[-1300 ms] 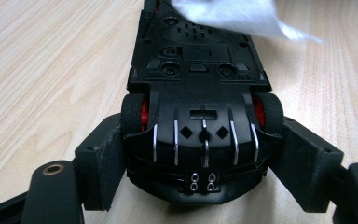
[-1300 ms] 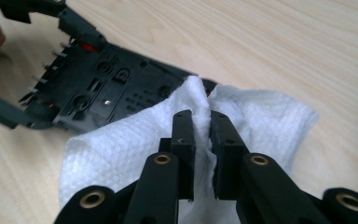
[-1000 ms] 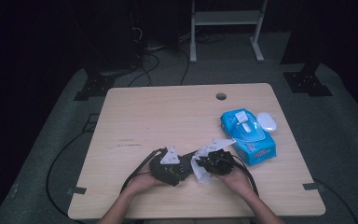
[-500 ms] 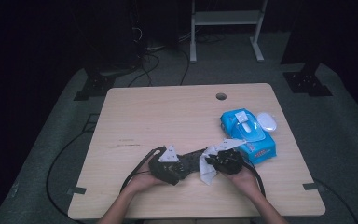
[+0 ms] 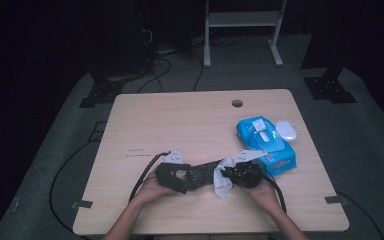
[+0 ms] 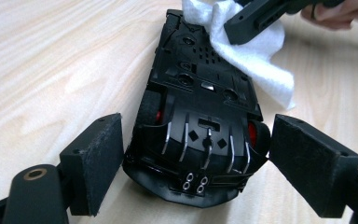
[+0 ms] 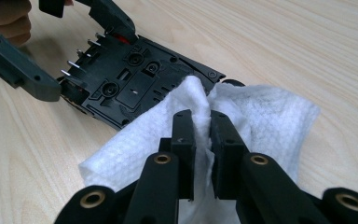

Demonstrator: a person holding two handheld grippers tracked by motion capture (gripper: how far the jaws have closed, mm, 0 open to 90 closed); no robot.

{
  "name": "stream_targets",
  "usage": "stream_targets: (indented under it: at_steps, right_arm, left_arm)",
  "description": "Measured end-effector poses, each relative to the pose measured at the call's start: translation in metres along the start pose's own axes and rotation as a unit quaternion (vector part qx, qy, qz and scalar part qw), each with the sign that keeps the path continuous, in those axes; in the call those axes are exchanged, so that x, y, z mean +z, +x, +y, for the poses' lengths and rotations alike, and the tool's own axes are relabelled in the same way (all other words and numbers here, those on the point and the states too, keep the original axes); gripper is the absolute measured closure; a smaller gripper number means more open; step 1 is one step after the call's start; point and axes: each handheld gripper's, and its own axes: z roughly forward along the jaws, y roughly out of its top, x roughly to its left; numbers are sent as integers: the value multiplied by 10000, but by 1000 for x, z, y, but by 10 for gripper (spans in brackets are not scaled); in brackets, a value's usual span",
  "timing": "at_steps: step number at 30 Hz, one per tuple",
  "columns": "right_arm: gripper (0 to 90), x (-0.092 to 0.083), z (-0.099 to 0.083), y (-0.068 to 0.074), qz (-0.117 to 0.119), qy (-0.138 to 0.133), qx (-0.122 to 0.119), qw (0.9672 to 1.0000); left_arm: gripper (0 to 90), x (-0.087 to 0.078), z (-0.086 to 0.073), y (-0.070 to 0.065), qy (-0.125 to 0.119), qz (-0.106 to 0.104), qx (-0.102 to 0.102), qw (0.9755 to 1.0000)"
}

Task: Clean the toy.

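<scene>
While the right gripper (image 7: 200,133) pinches the white wipe (image 7: 265,126) at lower centre, the left gripper (image 6: 196,154), jaws just opening, loosely straddles the upturned toy car (image 6: 200,116). Risk: unheld, the car may slide under wiping pressure.

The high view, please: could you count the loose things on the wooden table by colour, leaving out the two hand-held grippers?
Black: 1, the upturned black plastic toy car.
White: 2, the crumpled white wipe and the small white oval object.
Blue: 1, the blue soft pack of wipes.
Total: 4.
</scene>
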Motion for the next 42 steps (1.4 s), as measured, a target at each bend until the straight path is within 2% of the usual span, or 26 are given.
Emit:
stream_targets:
  at_steps: [5, 7, 10, 15, 18, 23, 29, 33, 36, 38, 40, 42]
  right_arm:
    - [808, 0, 0, 0, 4, 4, -24, 10000]
    - [808, -1, -1, 1, 6, -2, -42, 10000]
    - [808, -1, -2, 1, 19, -7, -50, 10000]
    - [808, -2, -3, 2, 13, -4, -108, 9999]
    - [809, -3, -4, 3, 12, 19, -144, 9999]
    - [809, -3, -5, 5, -5, 15, -203, 9998]
    - [809, -4, -5, 5, 27, 26, -252, 9997]
    - [805, -5, 0, 4, 124, 173, -228, 9995]
    - [803, -7, 5, 7, 146, 160, -209, 9995]
    - [804, -8, 11, 9, 290, 81, -124, 9995]
    - [803, -6, 16, 14, 370, 103, -194, 9991]
    - [803, 0, 19, 19, 552, 135, -181, 9982]
  left_arm:
    - [175, 0, 1, 2, -42, -58, -231, 9997]
    - [175, -1, 1, 2, -42, -78, -260, 9996]
    - [175, -3, 1, 3, -2, -51, -302, 9995]
    - [175, -6, -1, 9, -30, -7, -507, 9987]
    - [175, -6, -2, 10, 43, 17, -491, 9988]
    - [175, -2, -2, 11, 118, -40, -586, 9982]
    - [176, -4, -5, 15, 147, -195, -872, 9959]
    - [175, 0, -5, 14, 262, -123, -746, 9968]
    - [177, 1, -5, 13, 319, -88, -724, 9968]
    - [181, 1, -5, 12, 324, -72, -699, 9970]
    - [182, 1, -5, 11, 325, -47, -631, 9975]
    - [183, 2, -5, 11, 335, -22, -548, 9979]
